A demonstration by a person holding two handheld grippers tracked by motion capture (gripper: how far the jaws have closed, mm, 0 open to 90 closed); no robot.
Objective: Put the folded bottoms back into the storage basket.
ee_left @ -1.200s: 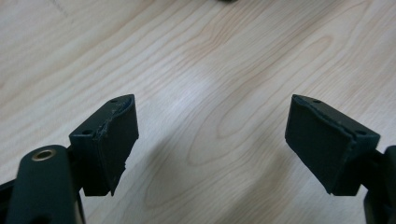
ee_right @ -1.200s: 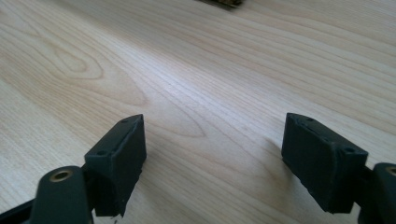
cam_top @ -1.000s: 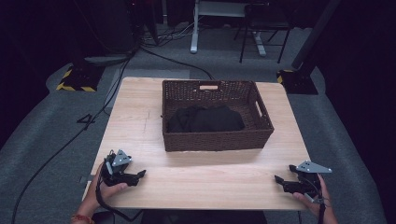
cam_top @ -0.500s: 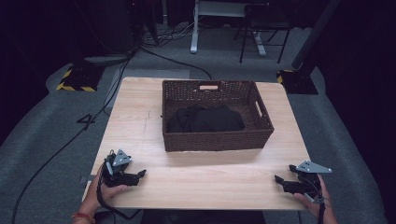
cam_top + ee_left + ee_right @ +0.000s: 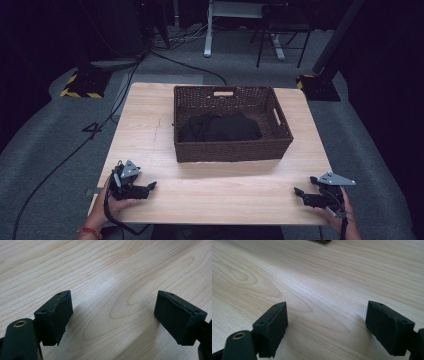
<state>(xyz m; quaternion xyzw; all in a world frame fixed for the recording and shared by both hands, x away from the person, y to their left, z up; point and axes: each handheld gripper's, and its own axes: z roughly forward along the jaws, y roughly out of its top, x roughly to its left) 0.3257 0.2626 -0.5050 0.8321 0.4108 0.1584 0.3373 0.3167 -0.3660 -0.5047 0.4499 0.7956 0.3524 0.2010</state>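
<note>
Pale wood table (image 5: 150, 135), grain running lengthwise, bearing all items listed. Left gripper (image 5: 149, 187): black, with a grey three-cornered plate on top, held in the person's left hand (image 5: 107, 205) at the near left corner of the table, tips pointing toward the table's middle; in the left gripper view its jaws stand wide apart with bare wood between them, nothing grasped, the gripper (image 5: 112, 312) low over the tabletop. Cable: black, trailing from this gripper off the near edge. Basket (image 5: 232, 149): dark brown woven wicker, rectangular, with handle slots cut in the far and right walls; it stands upright at the middle of the table toward the far side, well apart from both grippers. Cloth (image 5: 220, 127): black, crumpled, lying inside the basket on its floor, below the rim; it is the thing nearest the work, untouched by either tool. Right gripper (image 5: 298, 192): black, grey plate on top, held in the person's right hand (image 5: 340, 212) at the near right corner, tips pointing left toward the middle; in the right gripper view its jaws likewise stand released and wide, bare wood between them, the gripper (image 5: 327, 320) close above the tabletop. Floor (image 5: 60, 145): grey carpet around the table, crossed by black cables at left.
</note>
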